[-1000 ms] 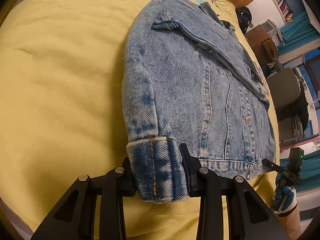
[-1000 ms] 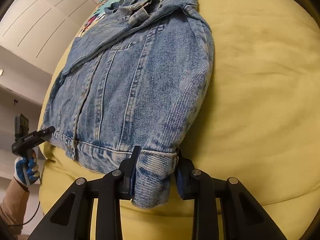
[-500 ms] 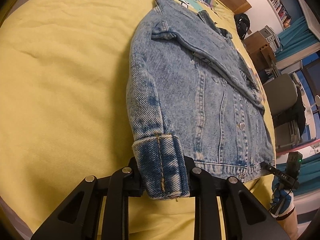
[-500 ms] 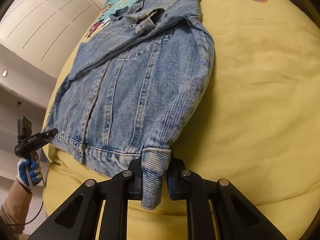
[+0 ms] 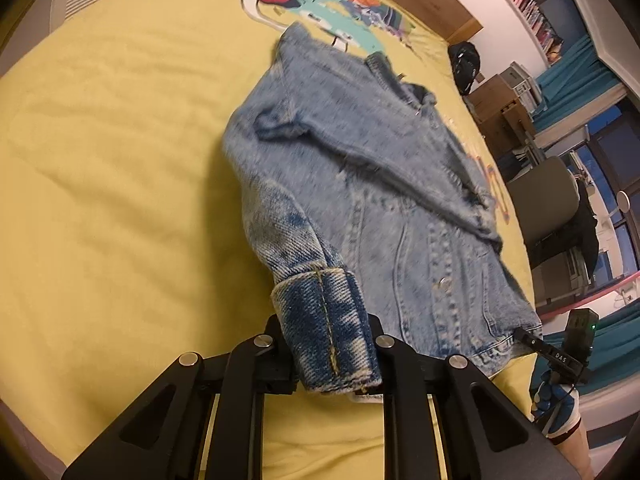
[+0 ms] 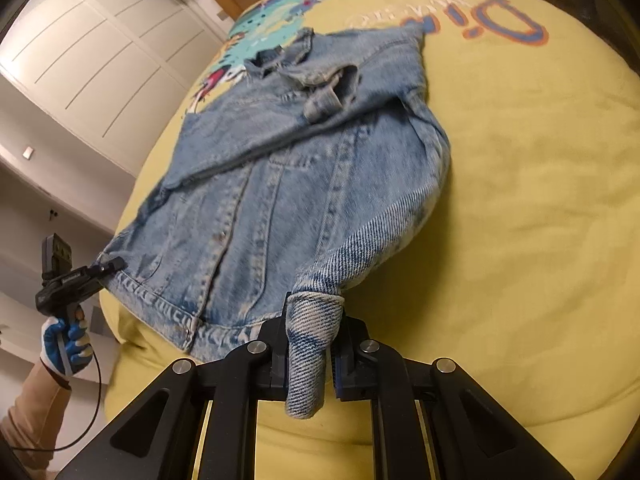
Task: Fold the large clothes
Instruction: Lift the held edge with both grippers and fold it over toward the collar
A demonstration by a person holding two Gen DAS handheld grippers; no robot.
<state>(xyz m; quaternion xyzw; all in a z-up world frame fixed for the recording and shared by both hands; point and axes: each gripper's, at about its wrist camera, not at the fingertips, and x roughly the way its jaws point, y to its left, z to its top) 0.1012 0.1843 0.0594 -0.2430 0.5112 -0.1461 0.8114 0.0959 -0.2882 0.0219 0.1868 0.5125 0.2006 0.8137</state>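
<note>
A light blue denim jacket (image 5: 392, 184) lies front-up on a yellow bed cover, collar at the far end; it also shows in the right wrist view (image 6: 280, 184). My left gripper (image 5: 330, 350) is shut on the rolled cuff (image 5: 328, 320) of one sleeve and holds it raised off the bed. My right gripper (image 6: 310, 340) is shut on the other sleeve's cuff (image 6: 310, 344), pinched narrow and lifted, the cuff end hanging down between the fingers. The other gripper shows small at the jacket's hem corner in each view, in a blue-gloved hand.
The yellow bed cover (image 5: 120, 160) has a colourful print near the headboard (image 6: 280, 12). An office chair (image 5: 560, 200), a desk and bookshelves stand beyond the bed's right side. White wardrobe doors (image 6: 100, 60) stand beyond the left side.
Both grippers closed on the sleeve cuffs and lifted them off the bed. The sleeves now pull up and inward, and the jacket's shoulders have bunched.
</note>
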